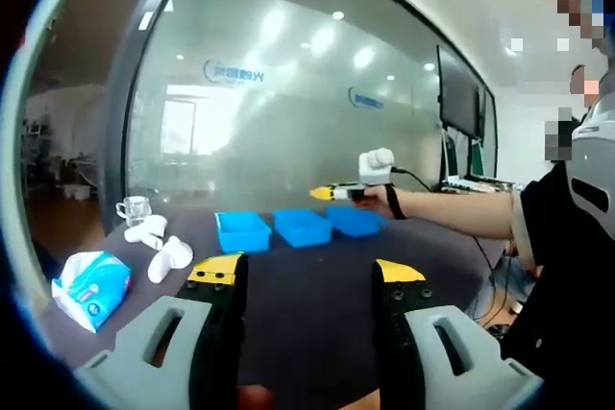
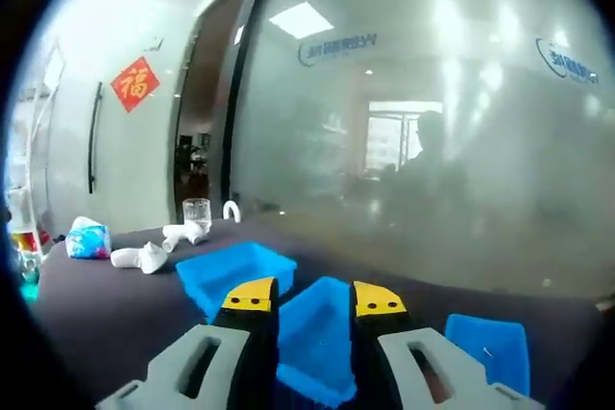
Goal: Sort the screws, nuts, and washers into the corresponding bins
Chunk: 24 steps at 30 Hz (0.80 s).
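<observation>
A red diamond paper sign (image 2: 135, 83) bearing the character 福 hangs at ten o'clock beside the frosted glass wall (image 2: 423, 141), whose blue logos are unreadable. Three blue plastic bins (image 1: 299, 227) sit on the dark table (image 1: 307, 324). The left gripper (image 1: 306, 280) and the right gripper (image 2: 307, 298) both gape empty; the right one hovers over the middle bin.

Three bins (image 1: 300, 228) in a row on the worktop (image 1: 317, 304), at twelve o'clock from the left tool (image 1: 306, 276), with the right tool (image 1: 338, 193) hovering above the row's three-o'clock end. At ten o'clock, white pipe fittings (image 1: 165, 254) with a glass cup (image 1: 135, 208) behind them; at nine o'clock, nearer the worktop edge, a tissue pack (image 1: 93, 287). In the right gripper view, middle bin (image 2: 315, 338) directly between the tool's jaws, another bin at eleven o'clock (image 2: 235, 274), a third at four o'clock (image 2: 488, 348).
</observation>
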Each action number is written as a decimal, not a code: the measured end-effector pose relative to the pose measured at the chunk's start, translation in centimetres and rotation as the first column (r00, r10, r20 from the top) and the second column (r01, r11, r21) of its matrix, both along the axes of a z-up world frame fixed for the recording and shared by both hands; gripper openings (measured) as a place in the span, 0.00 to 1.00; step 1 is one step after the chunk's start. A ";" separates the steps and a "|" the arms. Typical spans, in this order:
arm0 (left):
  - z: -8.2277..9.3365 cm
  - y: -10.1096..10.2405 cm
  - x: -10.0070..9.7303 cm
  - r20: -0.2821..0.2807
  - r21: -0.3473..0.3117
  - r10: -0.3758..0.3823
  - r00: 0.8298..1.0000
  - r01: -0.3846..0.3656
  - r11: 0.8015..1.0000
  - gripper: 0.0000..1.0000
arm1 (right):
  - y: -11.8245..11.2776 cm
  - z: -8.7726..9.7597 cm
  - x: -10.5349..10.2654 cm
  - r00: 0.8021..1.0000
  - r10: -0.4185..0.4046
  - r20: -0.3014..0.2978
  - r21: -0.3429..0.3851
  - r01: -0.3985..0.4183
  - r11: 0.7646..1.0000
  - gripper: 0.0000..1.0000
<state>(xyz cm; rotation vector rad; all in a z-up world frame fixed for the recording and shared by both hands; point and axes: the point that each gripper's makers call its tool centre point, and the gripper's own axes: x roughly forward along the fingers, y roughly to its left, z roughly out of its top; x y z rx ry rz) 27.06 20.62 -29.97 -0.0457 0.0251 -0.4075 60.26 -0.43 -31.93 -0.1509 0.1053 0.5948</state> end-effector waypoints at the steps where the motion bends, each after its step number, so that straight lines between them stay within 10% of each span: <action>1: 0.0 0.1 0.0 0.001 0.002 0.001 1.000 -0.001 1.000 0.51 | -0.2 -0.1 -0.5 1.000 0.009 0.002 -0.003 -0.009 1.000 0.27; 24: -1.1 -0.2 1.6 -0.010 -0.016 -0.023 1.000 0.023 1.000 0.51 | -7.1 1.0 -16.7 0.993 0.109 0.051 0.093 -0.114 0.989 0.29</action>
